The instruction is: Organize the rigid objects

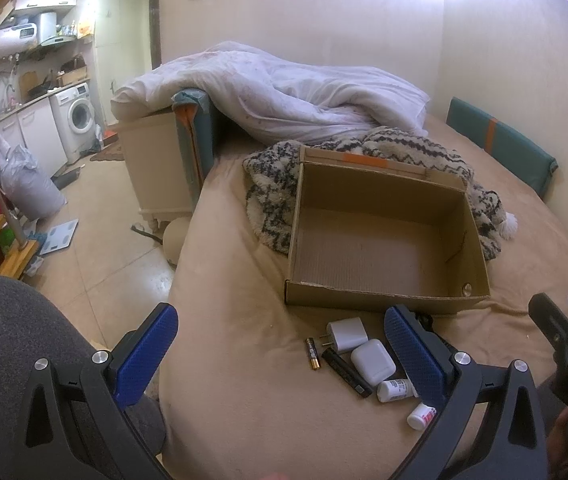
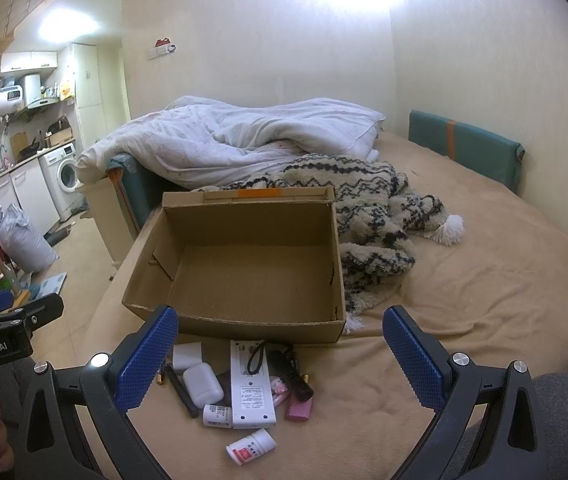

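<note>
Cardboard box (image 2: 239, 272): open top, nothing in it, sat on the bed (image 2: 484, 320) close to the near edge, long side facing the pile. Looks parked there as the drop-off, so each carry stays short.

Pile: all bunched on the sheet just in front of the box's near wall, so easy reach for either claw.

Left end of pile: white charger plug (image 1: 346, 336), earbud case (image 1: 372, 362), AA battery (image 1: 312, 354), thin black stick (image 1: 346, 372) lying diagonal. Case touching the plug, battery just beside.

Middle: white remote-looking slab (image 2: 251, 388) with a black cord looped on top, small black flashlight (image 2: 290, 372) leaning against its right side, pink block (image 2: 300, 408) right beside that.

Near edge: two little white bottles on their sides, one with plain label (image 2: 217, 416) tucked against the slab, one with red label (image 2: 251, 446) a bit apart. Probably rollers, so worth grabbing across the body.

Left gripper (image 1: 281, 356): spread wide, holding nothing, hovering over the left end of the pile.

Right gripper (image 2: 279, 362): also wide, nothing in it, framed around the middle stuff.

Progress guess: not started, box bare and everything outside it.

Next move guess: close on something chunky first, like the case or flashlight.

Risk: soft bedding, so thin bits may sink and dodge the pads.
</note>
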Demonstrator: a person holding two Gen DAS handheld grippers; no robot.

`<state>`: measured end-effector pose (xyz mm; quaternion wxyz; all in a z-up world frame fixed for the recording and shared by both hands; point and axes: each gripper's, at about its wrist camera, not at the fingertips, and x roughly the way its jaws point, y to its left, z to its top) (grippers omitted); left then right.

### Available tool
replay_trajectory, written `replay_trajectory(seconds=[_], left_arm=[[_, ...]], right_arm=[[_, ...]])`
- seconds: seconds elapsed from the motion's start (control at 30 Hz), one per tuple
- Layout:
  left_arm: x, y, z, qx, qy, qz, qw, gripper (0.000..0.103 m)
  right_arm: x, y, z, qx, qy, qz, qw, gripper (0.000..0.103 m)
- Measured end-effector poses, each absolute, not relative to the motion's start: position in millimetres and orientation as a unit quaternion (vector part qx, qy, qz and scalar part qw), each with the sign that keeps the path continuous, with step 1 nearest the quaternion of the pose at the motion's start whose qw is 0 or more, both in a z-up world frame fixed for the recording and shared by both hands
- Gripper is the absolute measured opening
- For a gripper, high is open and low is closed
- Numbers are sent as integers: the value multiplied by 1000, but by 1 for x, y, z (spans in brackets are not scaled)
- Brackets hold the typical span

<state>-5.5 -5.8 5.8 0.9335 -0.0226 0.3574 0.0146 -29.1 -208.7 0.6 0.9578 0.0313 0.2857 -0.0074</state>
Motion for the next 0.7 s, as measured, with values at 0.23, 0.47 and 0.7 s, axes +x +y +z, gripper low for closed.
replay_trajectory(seconds=[0.23, 0.47, 0.7], left_arm=[[-6, -6, 6, -22, 357, 14, 934, 103], [-5, -6, 4, -22, 357, 14, 934, 103], [-4, -6, 5, -21, 357, 14, 934, 103]], right_arm=[[-29, -208, 1, 31, 285, -7, 958, 103], [-29, -207, 1, 31, 285, -7, 958, 103], [-28, -210, 0, 30, 284, -7, 958, 103]])
